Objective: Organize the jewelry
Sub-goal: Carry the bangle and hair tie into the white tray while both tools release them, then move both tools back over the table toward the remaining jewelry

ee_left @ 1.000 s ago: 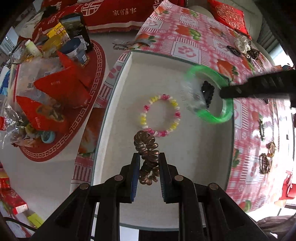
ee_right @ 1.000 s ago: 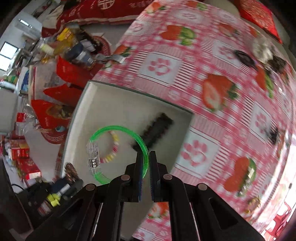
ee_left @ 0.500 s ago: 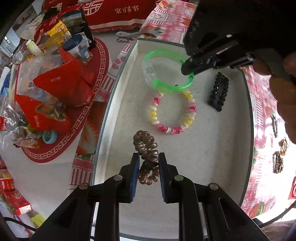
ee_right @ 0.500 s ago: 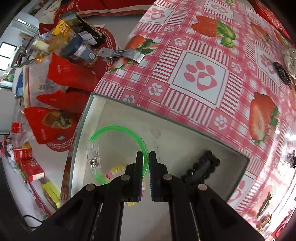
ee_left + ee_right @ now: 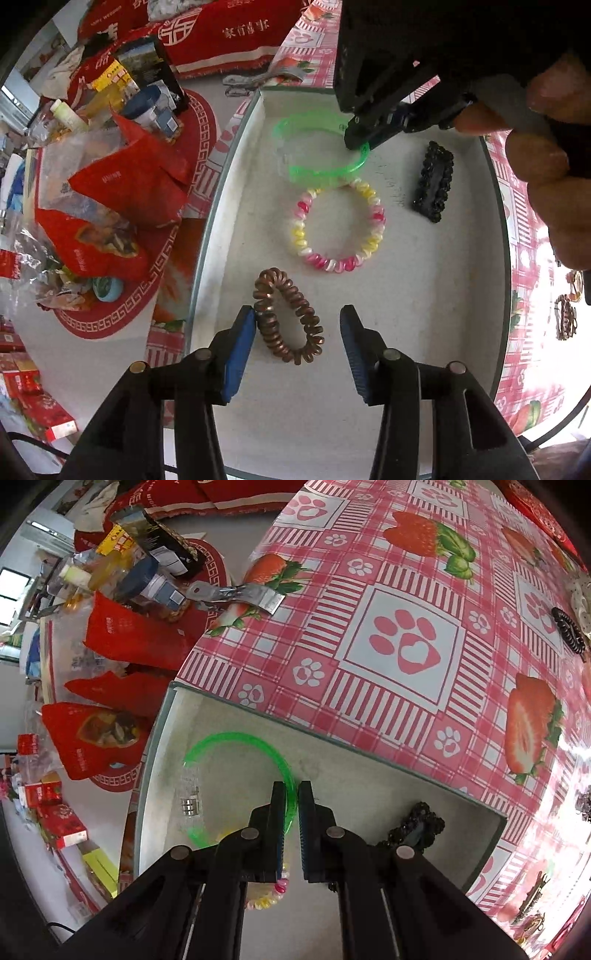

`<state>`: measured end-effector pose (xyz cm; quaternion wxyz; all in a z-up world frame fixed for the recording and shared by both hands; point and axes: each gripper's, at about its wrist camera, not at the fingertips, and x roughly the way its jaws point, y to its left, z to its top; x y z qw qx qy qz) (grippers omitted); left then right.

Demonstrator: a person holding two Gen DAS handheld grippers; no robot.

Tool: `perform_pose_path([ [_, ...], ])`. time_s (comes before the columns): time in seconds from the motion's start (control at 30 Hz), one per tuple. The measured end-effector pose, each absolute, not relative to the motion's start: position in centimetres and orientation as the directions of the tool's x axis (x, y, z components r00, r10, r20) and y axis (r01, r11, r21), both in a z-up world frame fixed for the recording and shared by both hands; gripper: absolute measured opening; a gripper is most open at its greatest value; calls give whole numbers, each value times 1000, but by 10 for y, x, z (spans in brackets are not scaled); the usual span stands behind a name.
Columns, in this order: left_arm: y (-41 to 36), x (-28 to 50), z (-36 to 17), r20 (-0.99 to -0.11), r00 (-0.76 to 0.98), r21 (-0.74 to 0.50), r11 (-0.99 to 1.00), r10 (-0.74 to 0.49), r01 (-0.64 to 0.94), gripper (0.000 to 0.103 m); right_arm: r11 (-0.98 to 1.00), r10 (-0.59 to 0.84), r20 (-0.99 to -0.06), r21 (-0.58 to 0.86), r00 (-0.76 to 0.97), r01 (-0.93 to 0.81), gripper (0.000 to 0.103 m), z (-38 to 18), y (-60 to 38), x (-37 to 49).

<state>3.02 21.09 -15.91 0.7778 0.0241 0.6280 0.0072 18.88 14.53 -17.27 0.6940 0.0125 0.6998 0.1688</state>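
Note:
A brown spiral hair tie lies on the floor of the grey tray, between the open fingers of my left gripper, touching the left pad. My right gripper is shut on the rim of a green bangle, which rests at the tray's far left corner; the gripper also shows in the left wrist view on the bangle. A pink, yellow and white spiral bracelet and a black beaded clip lie in the tray.
The tray sits on a red checked strawberry tablecloth. Red snack bags and bottles crowd the surface left of the tray. More hair pieces lie on the cloth at right. A metal clip lies beyond the tray.
My left gripper has opened and let the brown hair tie down onto the tray floor. My right gripper has carried the green bangle to the tray's far left corner, still shut on it.

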Motion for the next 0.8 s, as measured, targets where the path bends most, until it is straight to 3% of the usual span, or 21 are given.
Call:
perform_pose_path([
  [0.07,210,31,-159,-978,205,51,998,45,23,54,938,269,-962,272,-46,-216,15,-171,143,187],
  [0.17,211,31,-158,-977,204,63,998,58,20,54,935,283,-958,286,-42,-211,42,-166,139,185],
  [0.3,210,32,-152,-975,213,66,998,61,17,54,923,321,-947,320,-32,-215,45,-154,132,181],
  [0.33,209,32,-150,-975,214,66,998,61,16,73,920,329,-944,327,-29,-217,45,-149,130,180],
  [0.37,210,32,-147,-973,220,70,998,65,12,100,918,336,-942,333,-24,-217,45,-145,128,179],
  [0.4,210,32,-144,-970,234,75,997,72,4,103,916,343,-939,339,-20,-216,46,-140,125,177],
  [0.63,203,32,-121,-960,266,101,994,88,39,103,910,382,-924,372,20,-181,51,-110,93,167],
  [0.8,195,34,-105,-960,269,95,993,74,65,103,909,408,-910,397,76,-124,68,-89,53,157],
])
